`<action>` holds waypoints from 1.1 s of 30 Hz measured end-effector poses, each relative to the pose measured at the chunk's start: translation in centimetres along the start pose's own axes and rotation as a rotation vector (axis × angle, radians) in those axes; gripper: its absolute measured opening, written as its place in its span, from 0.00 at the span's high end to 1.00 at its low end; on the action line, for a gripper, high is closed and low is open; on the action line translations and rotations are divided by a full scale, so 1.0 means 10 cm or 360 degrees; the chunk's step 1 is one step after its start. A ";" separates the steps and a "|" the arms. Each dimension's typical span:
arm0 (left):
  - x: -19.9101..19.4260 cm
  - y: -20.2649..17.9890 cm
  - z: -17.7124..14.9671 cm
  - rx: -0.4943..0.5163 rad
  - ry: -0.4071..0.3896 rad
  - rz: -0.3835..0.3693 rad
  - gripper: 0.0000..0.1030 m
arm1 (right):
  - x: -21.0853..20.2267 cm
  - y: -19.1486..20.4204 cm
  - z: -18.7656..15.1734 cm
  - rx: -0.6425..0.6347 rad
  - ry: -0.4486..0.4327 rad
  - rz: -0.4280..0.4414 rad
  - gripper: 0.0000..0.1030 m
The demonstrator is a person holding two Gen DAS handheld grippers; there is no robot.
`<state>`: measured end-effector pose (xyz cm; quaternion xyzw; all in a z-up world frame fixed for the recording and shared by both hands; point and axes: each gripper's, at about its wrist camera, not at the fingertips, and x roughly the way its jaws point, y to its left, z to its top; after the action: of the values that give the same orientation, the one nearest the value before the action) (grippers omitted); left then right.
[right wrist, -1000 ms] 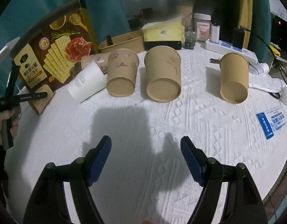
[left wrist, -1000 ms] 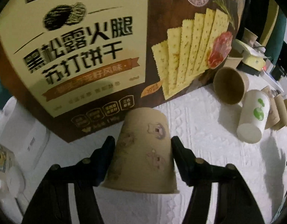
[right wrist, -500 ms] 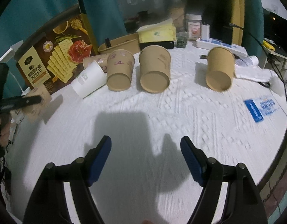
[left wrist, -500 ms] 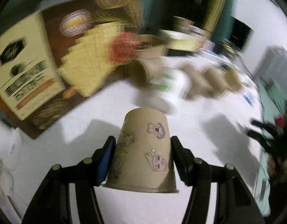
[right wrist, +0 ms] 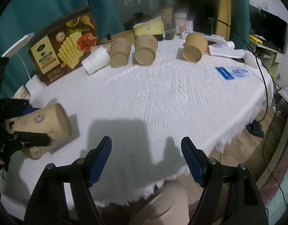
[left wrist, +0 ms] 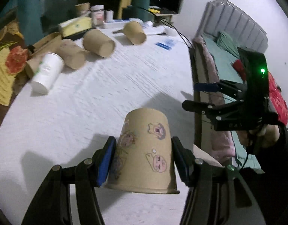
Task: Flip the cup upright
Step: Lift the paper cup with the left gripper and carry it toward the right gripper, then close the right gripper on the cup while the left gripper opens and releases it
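Left wrist view: left gripper (left wrist: 143, 159) clamped on the sticker cup (left wrist: 144, 153), blue pads pressed to both sides of its wall, closed base pointing far and away, open rim toward the camera; cup lifted clear of the white tablecloth (left wrist: 99, 97), near its near edge. Right wrist view: same cup (right wrist: 44, 129) at far left, carried roughly on its side above the cloth, base facing right; right gripper (right wrist: 146, 156) with jaws apart and nothing between them, hovering over the near edge of the cloth. Further back, lying tipped in a loose row: white cup (right wrist: 95, 61), two brown cups (right wrist: 120, 55) (right wrist: 145, 51) just beside it, and another brown cup (right wrist: 194, 46) well apart to the right; cracker box (right wrist: 63, 46) standing behind at far left. Progress, as a judgement: pick-up done, turn partly done at most, cup neither mouth-up nor set down; left to do: finish rolling until the rim faces up, lower onto a bare patch of cloth, release. Risk: thin paper wall squashing under the clamp, or tipping on the textured cloth at release.
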<state>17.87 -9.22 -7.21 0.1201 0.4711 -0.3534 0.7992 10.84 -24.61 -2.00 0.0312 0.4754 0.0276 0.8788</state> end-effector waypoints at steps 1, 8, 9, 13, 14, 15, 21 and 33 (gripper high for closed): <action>0.02 -0.06 -0.02 0.0037 0.0004 0.0008 0.42 | -0.02 -0.01 -0.05 -0.0006 0.0007 0.0002 0.28; 0.28 -0.05 -0.08 0.0085 0.0079 0.0061 0.41 | -0.10 0.04 -0.21 -0.0084 -0.0001 0.0005 0.28; 0.29 -0.04 -0.08 0.0078 0.0084 0.0064 0.40 | -0.10 0.05 -0.20 -0.0096 -0.0002 0.0008 0.28; 0.33 -0.04 -0.09 0.0095 0.0087 0.0098 0.34 | -0.13 0.13 -0.15 -0.0170 -0.0020 0.0025 0.28; 0.34 -0.05 -0.10 0.0098 0.0092 0.0113 0.31 | -0.13 0.15 -0.14 -0.0182 -0.0029 0.0037 0.28; 0.35 -0.04 -0.11 0.0092 0.0097 0.0120 0.30 | -0.14 0.17 -0.12 -0.0196 -0.0035 0.0044 0.28; 0.35 0.00 -0.15 0.0041 0.0097 0.0111 0.25 | -0.18 0.24 -0.08 -0.0279 -0.0049 0.0068 0.28; -0.45 0.03 -0.46 -0.0269 -0.0202 0.0250 0.23 | -0.30 0.78 0.20 -0.0954 -0.0027 0.0315 0.28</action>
<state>13.65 -4.54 -5.95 0.0662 0.4369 -0.2557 0.8599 10.71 -17.15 2.20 -0.1827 0.4333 0.2517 0.8459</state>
